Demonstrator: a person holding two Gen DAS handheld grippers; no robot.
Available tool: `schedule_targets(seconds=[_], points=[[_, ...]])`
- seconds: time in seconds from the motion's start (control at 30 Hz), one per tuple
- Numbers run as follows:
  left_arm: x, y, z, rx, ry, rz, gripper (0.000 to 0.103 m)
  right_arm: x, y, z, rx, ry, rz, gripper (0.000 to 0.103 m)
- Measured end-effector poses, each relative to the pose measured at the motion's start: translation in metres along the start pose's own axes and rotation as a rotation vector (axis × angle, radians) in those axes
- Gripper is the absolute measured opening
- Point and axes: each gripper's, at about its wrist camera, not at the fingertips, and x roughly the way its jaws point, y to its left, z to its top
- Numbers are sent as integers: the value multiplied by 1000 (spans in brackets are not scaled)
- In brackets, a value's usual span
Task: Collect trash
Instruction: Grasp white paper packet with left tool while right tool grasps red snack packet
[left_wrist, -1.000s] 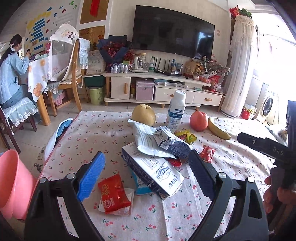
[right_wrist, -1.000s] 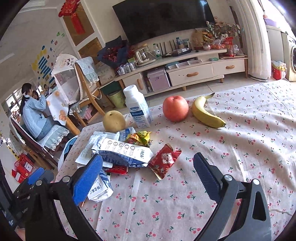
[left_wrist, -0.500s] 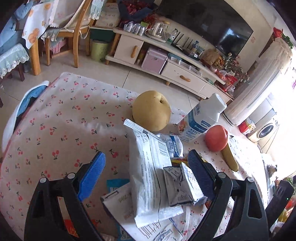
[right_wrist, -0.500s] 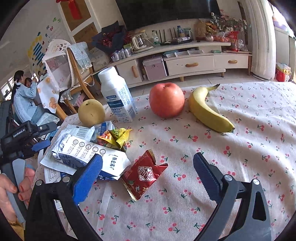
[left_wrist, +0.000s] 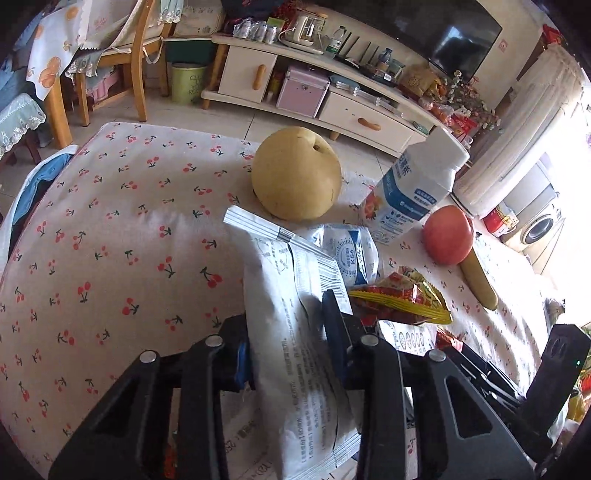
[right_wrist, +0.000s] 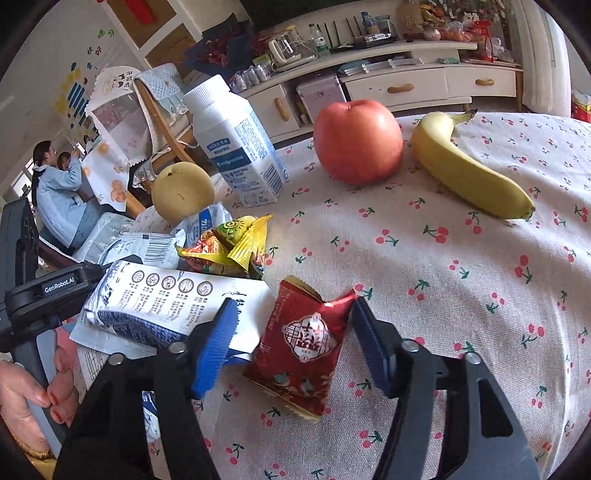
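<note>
A heap of trash lies on the cherry-print tablecloth (right_wrist: 461, 295). My left gripper (left_wrist: 286, 325) is tilted down over it, its jaws closing, and both pads press the sides of a white printed bag (left_wrist: 291, 350). My right gripper (right_wrist: 293, 302) straddles a red snack packet (right_wrist: 303, 350), its jaws closing too. The right pad touches the packet's corner while the left pad stands clear, over a flattened milk carton (right_wrist: 162, 306). A yellow wrapper (right_wrist: 229, 243) and a small white-blue pouch (left_wrist: 351, 251) lie just beyond.
A pear (left_wrist: 295, 173), a white drink bottle (left_wrist: 410, 192), an apple (right_wrist: 358, 140) and a banana (right_wrist: 465, 170) stand behind the heap. A hand (right_wrist: 22, 391) holds the left tool at the right view's left edge. A person sits at a far table (right_wrist: 55, 199).
Both grippers came down and forward onto the heap. Their wide jaws have narrowed, the left around the white bag, the right around the red packet.
</note>
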Motion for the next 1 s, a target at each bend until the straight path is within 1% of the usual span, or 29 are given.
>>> schedule_targets(seconds=[0.07,0.17,0.43,0.5,0.53,0.6,0.73,0.87,0.9,0.93,1.0], points=[[-5,0,-7,7,6,-4,35,-1,0,-1,3,16,0,55],[-14,-1,-21,19,16,-5,34,-1,7,-4,-34,31,-19,53],[-47,4,-63,8,16,-33,31,-15,29,-26,-149,74,-11,51],[-56,5,-74,11,14,-46,30,-20,34,-34,-176,83,-3,49],[-60,5,-78,10,14,-55,29,-22,36,-37,-183,91,6,45],[-67,5,-88,7,11,-69,27,-25,39,-45,-196,106,10,45],[-78,6,-99,8,1,-91,24,-28,37,-52,-209,117,-17,49],[-89,12,-106,-13,-11,-116,21,-34,35,-52,-226,90,-41,62],[-92,13,-108,-16,-16,-122,21,-35,35,-53,-226,89,-39,62],[-95,14,-109,-19,-25,-133,17,-35,35,-54,-225,91,-34,62],[-103,17,-111,-25,-42,-151,16,-33,38,-56,-234,98,-45,63]])
